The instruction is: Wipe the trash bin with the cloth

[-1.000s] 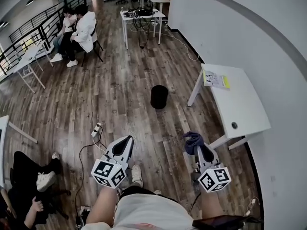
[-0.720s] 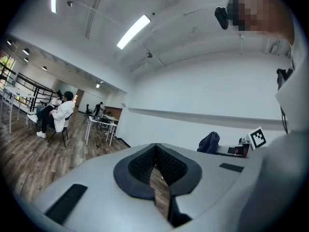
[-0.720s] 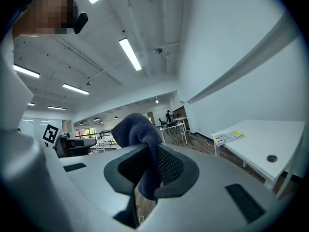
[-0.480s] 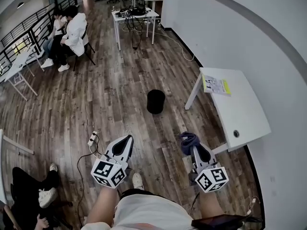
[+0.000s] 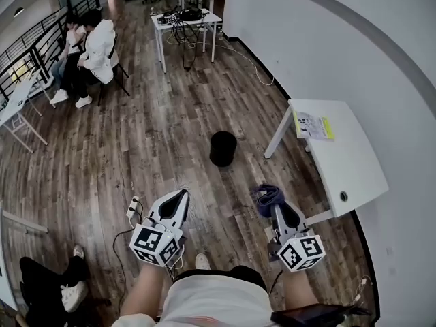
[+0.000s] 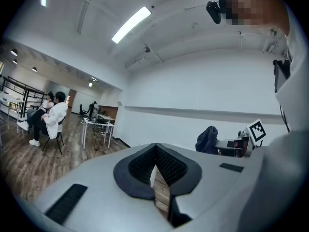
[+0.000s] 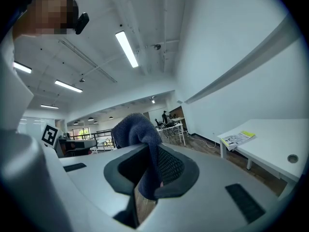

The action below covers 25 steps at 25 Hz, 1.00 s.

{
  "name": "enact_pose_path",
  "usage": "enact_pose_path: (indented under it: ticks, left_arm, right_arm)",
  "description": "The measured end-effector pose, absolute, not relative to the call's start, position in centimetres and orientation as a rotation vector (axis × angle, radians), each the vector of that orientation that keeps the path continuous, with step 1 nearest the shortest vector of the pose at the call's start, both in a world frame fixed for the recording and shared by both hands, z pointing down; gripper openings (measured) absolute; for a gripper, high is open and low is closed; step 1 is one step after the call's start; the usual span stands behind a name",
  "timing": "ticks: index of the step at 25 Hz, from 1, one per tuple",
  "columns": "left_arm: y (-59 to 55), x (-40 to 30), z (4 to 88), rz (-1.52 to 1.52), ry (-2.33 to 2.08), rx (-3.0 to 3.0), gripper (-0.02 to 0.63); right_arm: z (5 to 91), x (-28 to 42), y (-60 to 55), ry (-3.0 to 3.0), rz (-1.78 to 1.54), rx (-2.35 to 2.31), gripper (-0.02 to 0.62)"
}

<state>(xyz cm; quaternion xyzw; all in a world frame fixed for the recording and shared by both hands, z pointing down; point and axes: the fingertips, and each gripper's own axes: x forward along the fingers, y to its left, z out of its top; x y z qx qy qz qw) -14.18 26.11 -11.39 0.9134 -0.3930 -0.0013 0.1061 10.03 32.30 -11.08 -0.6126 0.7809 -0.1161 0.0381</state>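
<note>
A small black trash bin (image 5: 223, 148) stands upright on the wood floor, ahead of both grippers and well apart from them. My right gripper (image 5: 274, 205) is shut on a dark blue cloth (image 5: 267, 197), which bunches up above the jaws; in the right gripper view the cloth (image 7: 137, 129) hangs down between the pads. My left gripper (image 5: 178, 199) is held at the left, shut with nothing in it; its pads (image 6: 166, 166) meet in the left gripper view. The bin does not show in either gripper view.
A white table (image 5: 340, 162) with a yellow-edged paper (image 5: 313, 125) stands at the right against the curved wall. A power strip (image 5: 133, 206) and cable lie on the floor at the left. People sit on chairs (image 5: 88, 50) far back left, by white desks (image 5: 180, 19).
The view has advanced along the floor; the bin sits slightly lower and closer in the frame. Both grippers keep their pose, the right one still holding the cloth.
</note>
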Motion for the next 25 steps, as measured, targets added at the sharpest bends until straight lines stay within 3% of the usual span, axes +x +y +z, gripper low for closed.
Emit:
enact_pose_path:
  ticks: [11,25]
  left_arm:
    - [20.5,-15.6,-10.3,-0.012,-1.13,2.664,0.011]
    - [10.8,-10.9,-10.1,0.0,-1.167,2.657,0.011]
  right_arm:
    - [-10.2,8.8,27.1,2.4,-0.385,-1.912,0.046]
    - [-9.7,13.6,16.7,2.412,-0.404,-1.881,0.046]
